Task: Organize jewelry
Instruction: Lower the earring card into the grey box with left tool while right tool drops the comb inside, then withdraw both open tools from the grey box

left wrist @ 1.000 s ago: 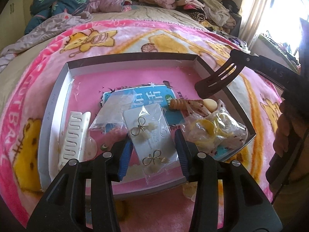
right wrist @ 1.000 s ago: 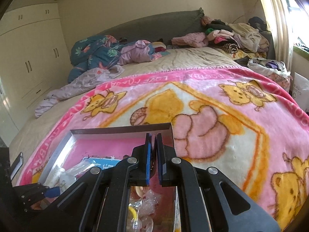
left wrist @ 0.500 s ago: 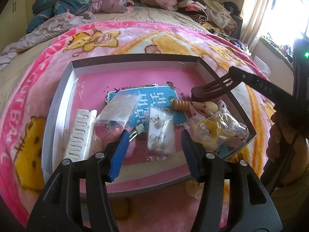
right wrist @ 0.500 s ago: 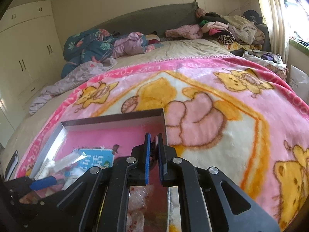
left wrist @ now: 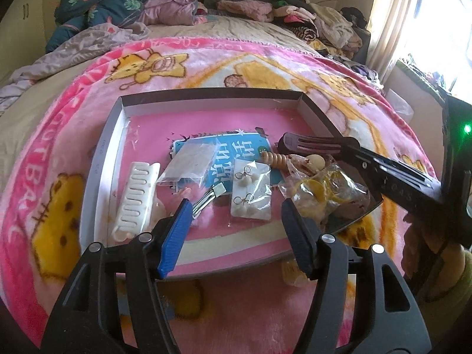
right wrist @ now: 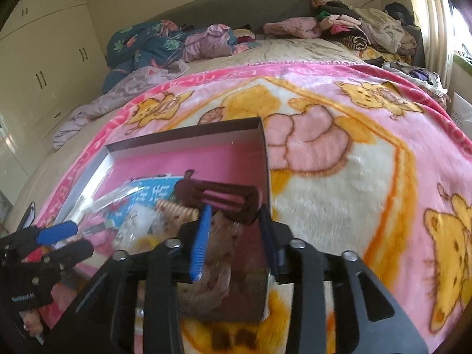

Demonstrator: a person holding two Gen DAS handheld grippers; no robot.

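Shallow grey cardboard box lid with pink floor is sitting on the pink cartoon-print fleece blanket; all jewelry is lying inside it. Left gripper is hovering over the lid's near edge, fingers spread wide, holding nothing. Right gripper is reaching in from the lid's right wall, fingers parted, also carrying nothing; its view is blurred low down.

Clear flat packet with two pairs of gold-wire pearl earrings is lying near the lid's centre, just ahead of the left gripper. Judging: very light, thin, slick film, flexing easily; best pinched by one long edge, not over the earrings. Silver metal hair clip with square end is lying just left of the packet, stiff, small, likely sliding. White ribbed plastic hair claw is sitting by the lid's left wall, rigid, easy across its width. Crinkly clear bag of yellow pieces is bunched by the lid's right corner, soft, loose; grab a fold. Tan ringed wooden bead piece is lying on a blue printed card beyond the packet.
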